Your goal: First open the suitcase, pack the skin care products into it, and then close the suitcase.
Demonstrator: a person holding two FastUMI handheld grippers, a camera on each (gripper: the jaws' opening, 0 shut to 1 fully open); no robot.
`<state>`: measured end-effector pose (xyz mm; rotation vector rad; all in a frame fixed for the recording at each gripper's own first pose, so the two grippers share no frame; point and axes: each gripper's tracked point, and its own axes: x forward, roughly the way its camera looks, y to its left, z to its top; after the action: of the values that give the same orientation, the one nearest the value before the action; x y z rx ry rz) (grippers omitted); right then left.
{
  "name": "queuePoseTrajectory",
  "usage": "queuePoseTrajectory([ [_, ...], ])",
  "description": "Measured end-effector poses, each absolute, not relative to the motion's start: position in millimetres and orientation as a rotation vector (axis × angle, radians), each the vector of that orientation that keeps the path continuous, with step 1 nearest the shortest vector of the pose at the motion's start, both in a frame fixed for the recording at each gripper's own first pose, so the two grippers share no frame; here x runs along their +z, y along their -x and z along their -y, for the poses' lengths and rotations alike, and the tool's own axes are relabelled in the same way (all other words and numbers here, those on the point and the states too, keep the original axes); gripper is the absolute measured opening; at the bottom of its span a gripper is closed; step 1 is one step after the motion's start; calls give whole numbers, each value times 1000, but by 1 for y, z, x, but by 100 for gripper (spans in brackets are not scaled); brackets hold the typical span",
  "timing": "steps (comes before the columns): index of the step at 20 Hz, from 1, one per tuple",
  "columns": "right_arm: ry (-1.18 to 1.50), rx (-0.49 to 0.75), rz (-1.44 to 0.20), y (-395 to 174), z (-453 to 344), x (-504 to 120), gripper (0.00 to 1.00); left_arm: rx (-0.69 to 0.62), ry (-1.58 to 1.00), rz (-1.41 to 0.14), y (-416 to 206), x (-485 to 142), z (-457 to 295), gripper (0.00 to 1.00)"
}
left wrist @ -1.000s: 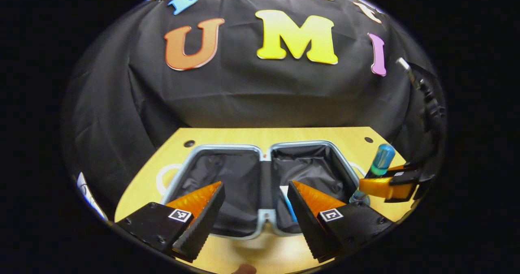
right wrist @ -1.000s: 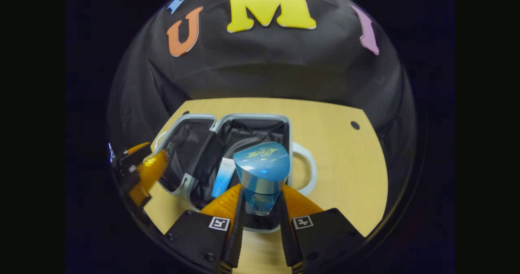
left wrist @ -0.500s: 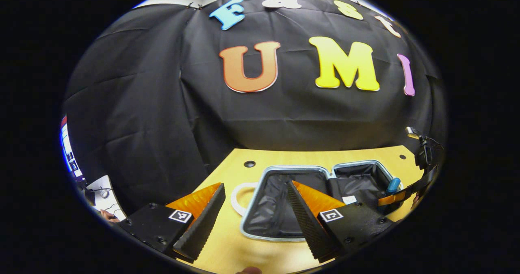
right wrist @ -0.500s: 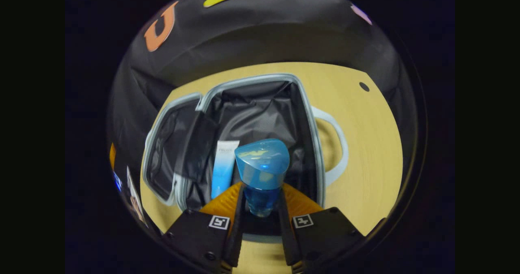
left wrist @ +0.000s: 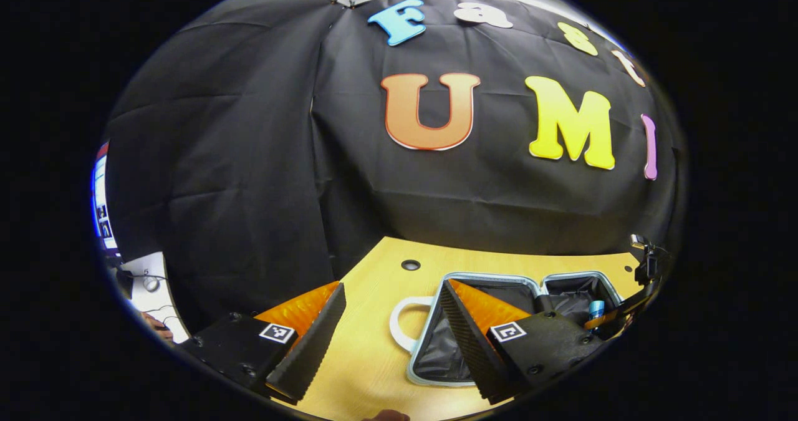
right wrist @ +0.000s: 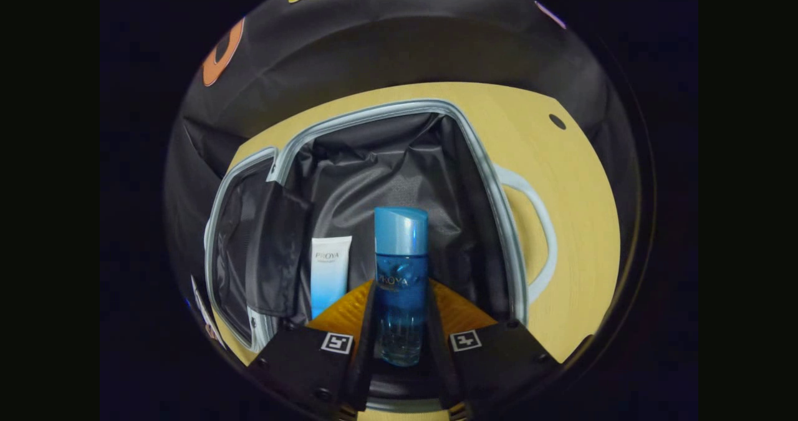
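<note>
In the right gripper view the right gripper [right wrist: 400, 321] has both fingers pressed on a blue bottle [right wrist: 400, 284], one on each side of its clear lower body, with the blue cap pointing away from the camera over the case [right wrist: 483, 178]. The case lies open flat on the wooden table [right wrist: 580, 221], its two dark-lined halves side by side with pale grey rims. The bottle hangs above the nearer part of the right half; whether it touches the lining cannot be told. Just to its left in the same half lies a white and blue tube [right wrist: 328, 273], lengthwise, close to the bottle but apart from it. A white handle [right wrist: 541, 234] curves out from the right rim of the case onto the table. In the left gripper view the left gripper [left wrist: 389, 340] has its fingers spread wide with nothing between them, over the table near the case's left half [left wrist: 436, 371], beside another white handle [left wrist: 399, 327]. At the far right of that view the bottle's cap [left wrist: 596, 309] shows over the far half of the case.
</note>
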<state>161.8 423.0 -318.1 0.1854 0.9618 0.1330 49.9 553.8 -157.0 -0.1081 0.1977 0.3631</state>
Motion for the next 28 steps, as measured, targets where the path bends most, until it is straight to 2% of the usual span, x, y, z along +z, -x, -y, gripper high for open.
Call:
queuePoseTrajectory([
  [7, -167, 126, -977, -158, -427, -326, 41, 346, 383, -279, -80, -219, -576, 98],
  [9, -172, 143, -975, -157, -430, -326, 45, 321, 503, -313, -85, -244, -576, 98],
  [11, -205, 161, -973, -154, -438, -321, 55, 316, 586, -365, -90, -268, -572, 98],
  [12, -207, 157, -962, -151, -438, -318, 71, 326, 602, -392, -92, -276, -572, 98],
  [14, -204, 185, -913, -148, -441, -300, 78, 324, 651, -422, -96, -289, -569, 98],
  [15, -191, 208, -886, -146, -441, -288, 80, 311, 681, -434, -96, -292, -566, 98],
  [16, -181, 233, -862, -140, -441, -274, 76, 302, 705, -445, -97, -298, -565, 99],
  [17, -181, 260, -837, -135, -440, -259, 80, 293, 724, -463, -97, -302, -562, 99],
  [20, -189, 328, -753, -110, -424, -207, 77, 296, 802, -494, -105, -318, -558, 97],
  [21, -186, 345, -720, -99, -414, -189, 81, 296, 835, -495, -107, -321, -559, 85],
  [22, -175, 350, -679, -87, -400, -172, 81, 290, 865, -497, -111, -325, -558, 96],
  [23, -159, 346, -644, -77, -384, -158, 81, 288, 891, -495, -114, -328, -559, 96],
  [24, -142, 333, -615, -64, -364, -146, 76, 286, 920, -488, -119, -329, -559, 78],
  [25, -128, 310, -596, -52, -344, -136, 81, 281, 951, -476, -123, -329, -560, 85],
  [27, -138, 243, -563, -32, -309, -115, 80, 292, 991, -477, -127, -335, -561, 75],
  [28, -163, 215, -542, -23, -298, -103, 81, 303, 996, -488, -126, -342, -561, 52],
])
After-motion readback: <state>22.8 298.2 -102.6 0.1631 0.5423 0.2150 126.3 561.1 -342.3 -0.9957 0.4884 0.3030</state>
